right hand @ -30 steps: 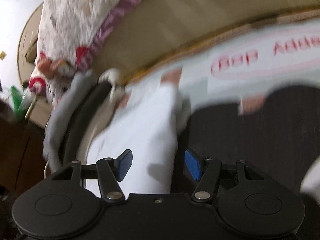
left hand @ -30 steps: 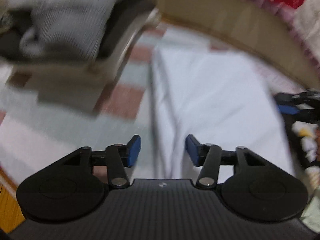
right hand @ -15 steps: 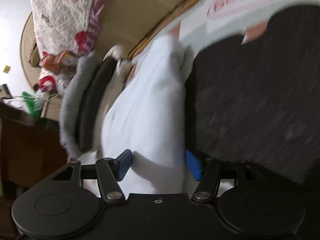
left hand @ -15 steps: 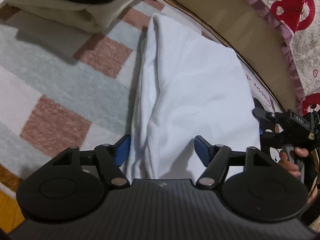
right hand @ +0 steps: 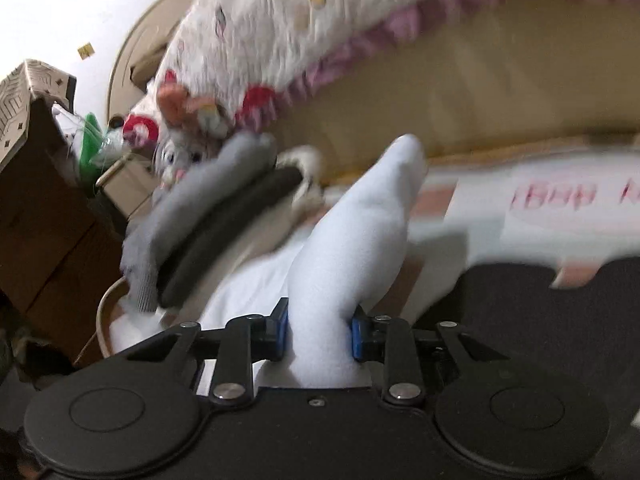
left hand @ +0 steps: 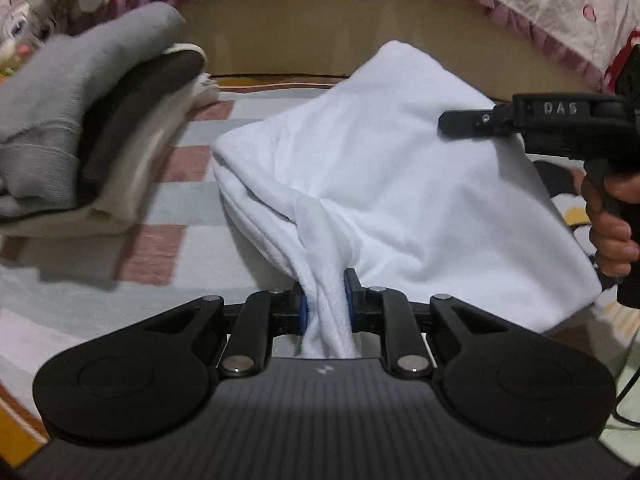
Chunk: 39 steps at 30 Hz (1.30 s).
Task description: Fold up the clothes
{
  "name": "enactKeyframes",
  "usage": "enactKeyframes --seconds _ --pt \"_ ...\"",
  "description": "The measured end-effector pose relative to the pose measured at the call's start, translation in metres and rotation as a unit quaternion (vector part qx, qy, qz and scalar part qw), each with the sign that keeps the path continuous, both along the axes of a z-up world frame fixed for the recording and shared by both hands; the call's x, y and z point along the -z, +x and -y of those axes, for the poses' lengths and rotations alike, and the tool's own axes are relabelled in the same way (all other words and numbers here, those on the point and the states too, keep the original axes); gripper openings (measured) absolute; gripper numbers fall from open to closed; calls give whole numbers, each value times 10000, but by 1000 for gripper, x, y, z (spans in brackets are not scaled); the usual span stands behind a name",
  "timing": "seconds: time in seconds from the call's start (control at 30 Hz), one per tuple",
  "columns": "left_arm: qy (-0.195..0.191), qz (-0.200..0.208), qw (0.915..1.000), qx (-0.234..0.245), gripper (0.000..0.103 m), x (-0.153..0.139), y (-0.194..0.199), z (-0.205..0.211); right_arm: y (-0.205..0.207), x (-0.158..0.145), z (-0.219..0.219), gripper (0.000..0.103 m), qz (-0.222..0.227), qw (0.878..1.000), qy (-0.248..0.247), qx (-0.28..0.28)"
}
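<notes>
A folded white garment (left hand: 400, 184) is lifted off the checked mat (left hand: 192, 248). My left gripper (left hand: 325, 300) is shut on its bunched near edge. My right gripper (right hand: 319, 330) is shut on another part of the same white garment (right hand: 352, 240), which rises in a fold between the blue pads. In the left wrist view the right gripper (left hand: 452, 124) reaches in from the right at the garment's far side, held by a hand (left hand: 612, 224).
A stack of folded clothes (left hand: 92, 140), grey on top, then dark and cream, lies to the left on the mat. A tan bed side (left hand: 320, 40) with a quilted cover (right hand: 288, 32) runs behind. A dark garment (right hand: 540, 320) lies at the right. Cardboard boxes (right hand: 36, 184) stand left.
Both grippers were open around the white garment half a second ago; both have shut on it and lifted it off the mat.
</notes>
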<state>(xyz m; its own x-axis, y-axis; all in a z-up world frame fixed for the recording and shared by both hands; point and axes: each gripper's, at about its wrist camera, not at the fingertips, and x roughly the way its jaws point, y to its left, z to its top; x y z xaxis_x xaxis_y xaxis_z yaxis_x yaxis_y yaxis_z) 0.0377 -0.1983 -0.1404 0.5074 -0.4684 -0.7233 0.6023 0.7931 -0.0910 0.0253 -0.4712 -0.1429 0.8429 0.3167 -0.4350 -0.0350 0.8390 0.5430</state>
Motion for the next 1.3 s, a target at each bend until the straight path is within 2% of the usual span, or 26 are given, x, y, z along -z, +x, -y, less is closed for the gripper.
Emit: enactKeyframes --seconds 0.07,0.13,0.2,0.23,0.27,0.33,0.4,0.43,0.53,0.57,0.6,0.63,0.67,0.7,0.73,0.8,0.87,0.97,1.03,1.13,1.2,1.23,1.3 --pt "-99 -321 9994 -94 16 10 14 5 4 -1 11 33 -288 9996 -29 21" --pt "-235 -737 9968 -223 18 24 27 6 8 11 18 34 -722 9973 -144 -53" --pt "-384 -1074 9927 -400 20 37 33 -1 8 27 27 38 -1003 9949 67 -21" --pt "-508 -1268 9894 -498 25 43 35 -5 8 35 31 41 -1143 9933 173 -5" --pt "-780 -1596 9821 -632 33 50 41 -12 8 41 34 46 -1236 9920 251 2" --pt "-1372 -2173 9615 -972 33 62 49 -24 9 44 31 52 -1168 9928 258 -28" --pt "-1623 -2371 9509 -1148 34 70 55 -29 10 47 29 61 -1101 9936 265 -58" --pt "-1696 -2418 9477 -1208 39 73 57 -30 10 49 27 65 -1067 9939 268 -73" --pt "-1043 -1687 9757 -927 41 65 42 -8 11 54 23 65 -965 9949 279 -119" --pt "-823 -1438 9827 -831 38 62 37 -1 11 55 21 59 -931 9952 282 -134" --pt "-608 -1186 9884 -728 35 59 32 6 12 57 20 59 -897 9954 286 -149" --pt "-426 -919 9931 -589 23 53 26 12 12 59 19 51 -863 9957 289 -164" --pt "-243 -651 9966 -448 17 47 19 19 12 60 17 44 -829 9960 293 -179" --pt "-60 -375 9988 -310 16 41 12 25 13 62 16 40 -795 9962 296 -194" --pt "116 -88 9997 -202 16 35 6 29 13 61 13 37 -726 9968 246 -229" --pt "383 168 9990 -178 17 31 3 33 11 47 8 34 -404 9985 126 -345" --pt "624 380 9972 -168 17 27 1 38 14 44 8 33 -372 9985 203 -352" --pt "516 -115 9978 -395 17 34 15 38 20 54 6 34 -653 9972 246 -285" --pt "377 -262 9976 -511 17 35 17 34 22 62 9 37 -851 9953 388 -239" --pt "205 -476 9964 -671 19 38 19 27 26 65 19 37 -900 9929 624 -463" --pt "294 -468 9962 -678 27 39 18 24 29 68 22 37 -962 9911 742 -536" --pt "461 -344 9962 -648 36 40 17 28 30 70 23 39 -998 9901 821 -543" --pt "673 -156 9960 -570 36 41 14 34 32 74 25 40 -1064 9880 978 -554"
